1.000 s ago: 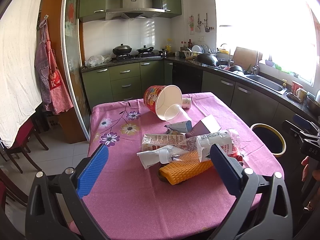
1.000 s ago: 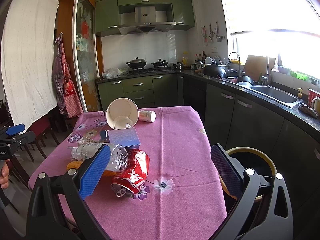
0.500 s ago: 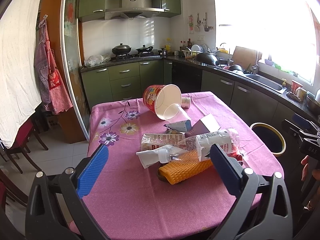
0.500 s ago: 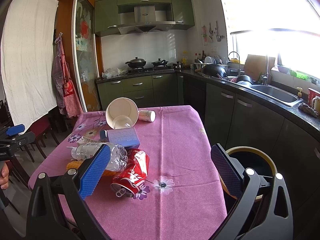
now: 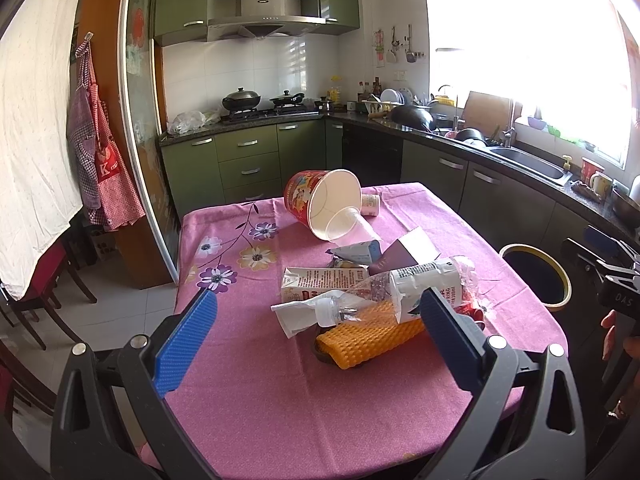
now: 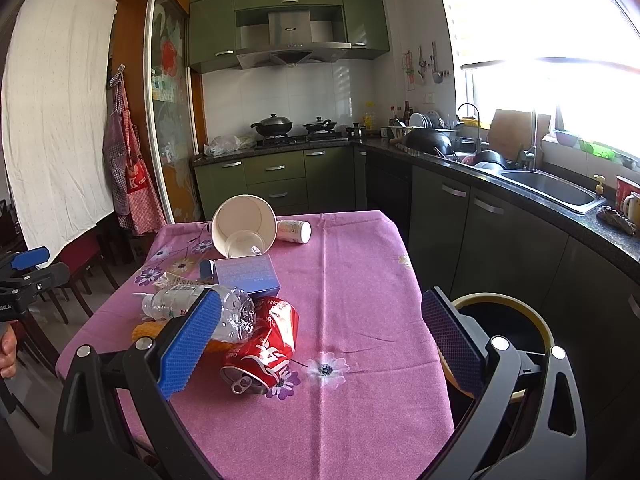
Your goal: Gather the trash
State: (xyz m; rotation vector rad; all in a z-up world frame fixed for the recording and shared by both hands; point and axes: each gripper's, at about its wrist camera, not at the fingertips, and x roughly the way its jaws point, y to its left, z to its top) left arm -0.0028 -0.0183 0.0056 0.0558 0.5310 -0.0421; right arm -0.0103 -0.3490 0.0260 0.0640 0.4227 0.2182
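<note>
Both grippers, left gripper point(image 5: 318, 322) and right gripper point(image 6: 320, 344), hang spread and empty over the table point(image 6: 360, 280). Trash lies heaped mid-table; the bin point(image 6: 536, 320) stands beside its right edge. Best take the crushed can point(image 6: 262, 354) first, squeezing across its sides.

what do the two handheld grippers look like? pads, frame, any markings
Both alike: black plastic frames with triangular cut-outs and silver bolt heads. Each finger carries a blue, fine-waffle-textured pad. The left gripper shows pads in bright blue; the right gripper matches. Seen from the left view, the right gripper's body carries white lettering, too partial to read. No sleeves or cables visible.
</note>
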